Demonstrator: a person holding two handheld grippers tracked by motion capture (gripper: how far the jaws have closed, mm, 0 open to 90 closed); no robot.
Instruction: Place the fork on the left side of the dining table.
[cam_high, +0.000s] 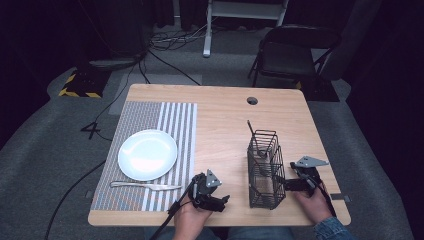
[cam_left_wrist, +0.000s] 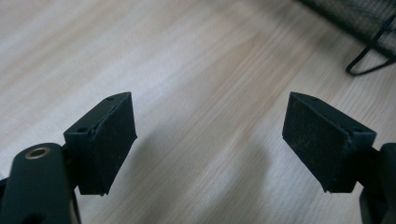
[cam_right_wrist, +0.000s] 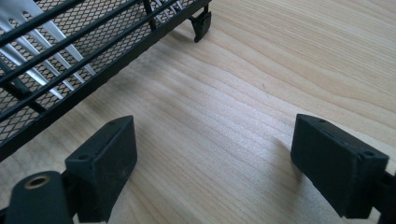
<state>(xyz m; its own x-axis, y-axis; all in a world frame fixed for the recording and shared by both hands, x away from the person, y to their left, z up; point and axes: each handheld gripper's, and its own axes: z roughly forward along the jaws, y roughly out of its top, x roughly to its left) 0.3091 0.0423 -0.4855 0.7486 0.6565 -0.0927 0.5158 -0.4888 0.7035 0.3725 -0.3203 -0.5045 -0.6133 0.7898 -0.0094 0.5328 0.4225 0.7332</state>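
Observation:
A black wire-mesh caddy (cam_high: 264, 169) stands on the wooden table (cam_high: 220, 125), with a dark handle sticking up from its far end. Silver cutlery (cam_right_wrist: 32, 44) shows through its mesh in the right gripper view. A white plate (cam_high: 147, 154) rests on a striped placemat (cam_high: 172, 120), and a silver knife (cam_high: 145, 186) lies in front of it. My left gripper (cam_high: 223, 201) is open low over bare wood near the front edge, left of the caddy; its pads (cam_left_wrist: 112, 140) hold nothing. My right gripper (cam_high: 281, 183) is open just right of the caddy, its fingers (cam_right_wrist: 109, 161) wide apart over wood.
A round cable hole (cam_high: 252, 100) sits near the table's far edge. Beyond the table stand a black folding chair (cam_high: 292, 52) and a white desk leg (cam_high: 207, 30), with cables on the grey carpet. The caddy's foot (cam_left_wrist: 369, 65) shows at the left gripper view's upper right.

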